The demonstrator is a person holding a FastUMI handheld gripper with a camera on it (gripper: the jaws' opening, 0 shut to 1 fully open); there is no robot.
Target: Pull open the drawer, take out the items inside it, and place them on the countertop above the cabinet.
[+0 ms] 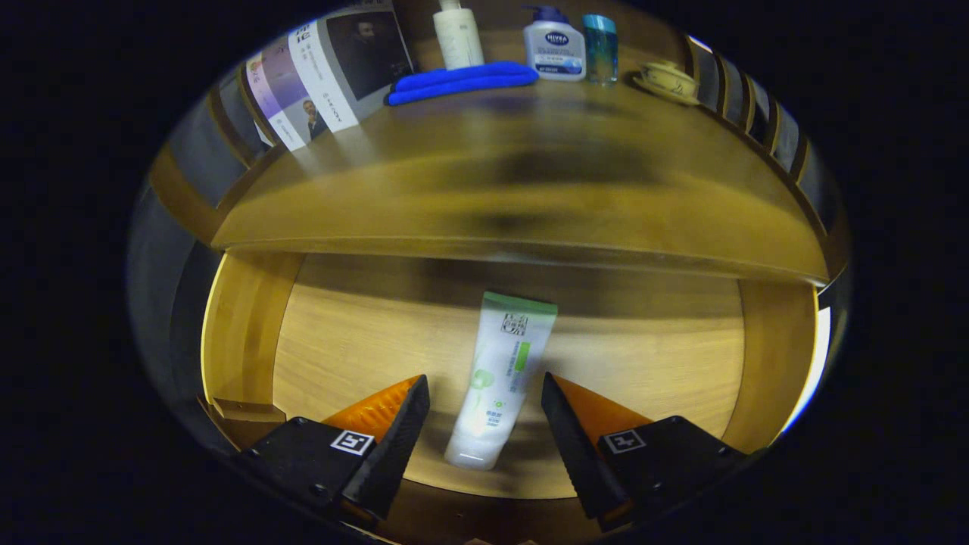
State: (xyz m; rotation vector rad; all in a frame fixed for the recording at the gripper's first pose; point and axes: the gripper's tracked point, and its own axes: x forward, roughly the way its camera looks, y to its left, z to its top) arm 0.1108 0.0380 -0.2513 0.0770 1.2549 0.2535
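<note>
Drawer (318, 356) pulled open below us, its pale wooden floor holding one white and green tube (500, 378), lying lengthwise between the wide-spread fingers of our gripper (484, 443), neither finger touching it. We should lower squarely, close across the tube's body (not its cap end), then lift clear of the overhanging edge. Beyond sits the wooden countertop (530, 189), bare in its near part; at its far edge are a folded blue cloth (462, 81), three bottles and a cup on a saucer (668, 79).
</note>
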